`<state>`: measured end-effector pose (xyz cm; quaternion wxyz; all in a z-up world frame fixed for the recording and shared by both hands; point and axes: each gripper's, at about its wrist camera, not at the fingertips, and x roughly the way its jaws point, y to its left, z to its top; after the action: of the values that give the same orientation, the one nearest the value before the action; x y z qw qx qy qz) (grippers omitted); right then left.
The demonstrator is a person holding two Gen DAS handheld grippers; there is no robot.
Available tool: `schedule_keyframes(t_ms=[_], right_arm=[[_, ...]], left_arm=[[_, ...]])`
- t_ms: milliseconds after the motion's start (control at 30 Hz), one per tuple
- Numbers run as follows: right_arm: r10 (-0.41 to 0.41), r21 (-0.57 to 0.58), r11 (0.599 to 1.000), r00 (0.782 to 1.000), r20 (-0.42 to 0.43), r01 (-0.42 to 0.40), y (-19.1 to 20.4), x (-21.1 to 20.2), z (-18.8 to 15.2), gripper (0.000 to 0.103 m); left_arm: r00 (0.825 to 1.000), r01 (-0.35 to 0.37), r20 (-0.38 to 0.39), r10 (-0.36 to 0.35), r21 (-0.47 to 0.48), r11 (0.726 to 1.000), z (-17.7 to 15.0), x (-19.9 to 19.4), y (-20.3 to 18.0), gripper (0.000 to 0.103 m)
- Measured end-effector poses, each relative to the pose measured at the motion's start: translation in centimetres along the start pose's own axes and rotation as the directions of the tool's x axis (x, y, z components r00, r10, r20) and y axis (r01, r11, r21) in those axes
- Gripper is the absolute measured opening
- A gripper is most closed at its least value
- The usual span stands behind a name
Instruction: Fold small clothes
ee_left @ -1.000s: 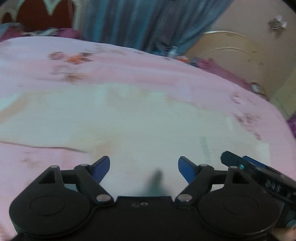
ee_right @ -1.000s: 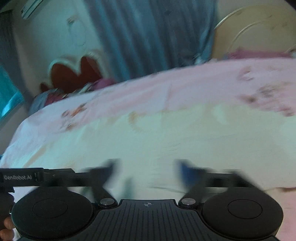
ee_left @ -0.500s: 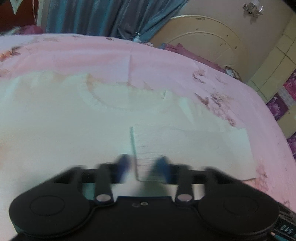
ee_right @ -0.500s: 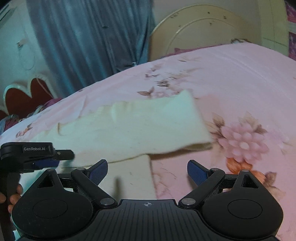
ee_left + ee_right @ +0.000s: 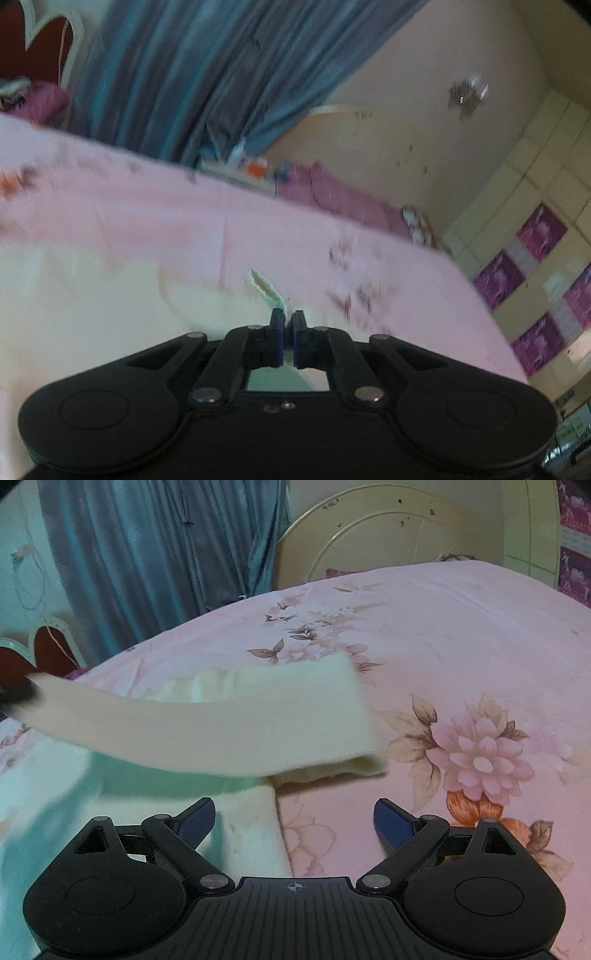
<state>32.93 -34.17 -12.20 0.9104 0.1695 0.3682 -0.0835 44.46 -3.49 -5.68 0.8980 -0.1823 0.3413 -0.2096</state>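
Pink floral bedsheet (image 5: 461,635) carried the cream knit garment (image 5: 236,834). Its long sleeve (image 5: 207,727) stretched leftward, pinched by the left gripper (image 5: 287,325); the right gripper (image 5: 294,821) hovered wide apart over the garment's edge.

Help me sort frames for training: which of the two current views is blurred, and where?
Left wrist view: motion blur smears the pink bedsheet and curtain, though the left tongs stay sharp. Right wrist view: mostly crisp, floral print clear; only the lifted cream sleeve is smeared, worst at its left end; right tongs sharp.
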Motion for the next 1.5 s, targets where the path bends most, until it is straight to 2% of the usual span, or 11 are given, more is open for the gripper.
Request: schedule_keyframes(t_ms=[200,267,567,833,900,967,1133,1233,1400,1433,1500], right_arm=[[0.005,0.02,1.0,1.0,0.026,-0.006,0.4,1.5,0.9,0.091],[0.02,0.02,1.0,1.0,0.021,-0.02,0.6,1.8,1.2,0.051],[0.072,-0.037,0.997,0.997,-0.004,-0.072,1.1,1.8,1.1,0.017],[0.13,0.005,0.992,0.992,0.001,-0.13,0.3,0.3,2.1,0.018],[0.138,0.014,0.99,0.99,0.015,-0.138,0.1,0.4,3.0,0.037],[0.138,0.04,0.99,0.99,0.016,-0.139,-0.1,1.4,4.1,0.082],[0.162,0.085,0.983,0.987,-0.016,-0.16,-0.2,5.2,6.2,0.08],[0.159,0.104,0.982,0.987,-0.036,-0.155,-0.2,7.1,7.2,0.052],[0.146,0.079,0.987,0.988,-0.047,-0.142,0.5,9.2,8.4,0.047],[0.13,0.046,0.991,0.99,-0.053,-0.127,0.8,9.3,8.3,0.023],[0.085,-0.019,0.996,0.996,-0.038,-0.085,1.1,9.3,8.0,0.013]], left_arm=[[0.991,-0.121,0.062,0.12,-0.003,0.993,1.4,-2.9,4.2,0.004],[0.985,-0.165,0.055,0.166,-0.024,0.986,1.3,-3.2,5.8,0.004],[0.947,-0.322,-0.048,0.319,-0.061,0.945,-2.4,-1.4,11.1,0.004],[0.93,-0.365,-0.067,0.363,-0.025,0.931,-4.3,-2.4,12.2,0.004],[0.926,-0.375,-0.064,0.373,-0.016,0.927,-4.5,-2.4,12.1,0.004],[0.924,-0.379,-0.056,0.378,-0.022,0.925,-4.7,-2.6,11.9,0.004],[0.915,-0.401,-0.056,0.399,-0.02,0.916,-5.4,-2.5,11.9,0.004],[0.91,-0.414,-0.036,0.414,-0.018,0.91,-5.7,-3.0,11.7,0.004],[0.891,-0.453,-0.038,0.453,0.018,0.891,-5.9,-2.4,11.3,0.011],[0.887,-0.46,-0.029,0.46,0.018,0.888,-5.8,-2.4,11.2,0.015],[0.872,-0.49,0.004,0.49,0.04,0.871,-5.6,-2.7,10.8,0.02]])
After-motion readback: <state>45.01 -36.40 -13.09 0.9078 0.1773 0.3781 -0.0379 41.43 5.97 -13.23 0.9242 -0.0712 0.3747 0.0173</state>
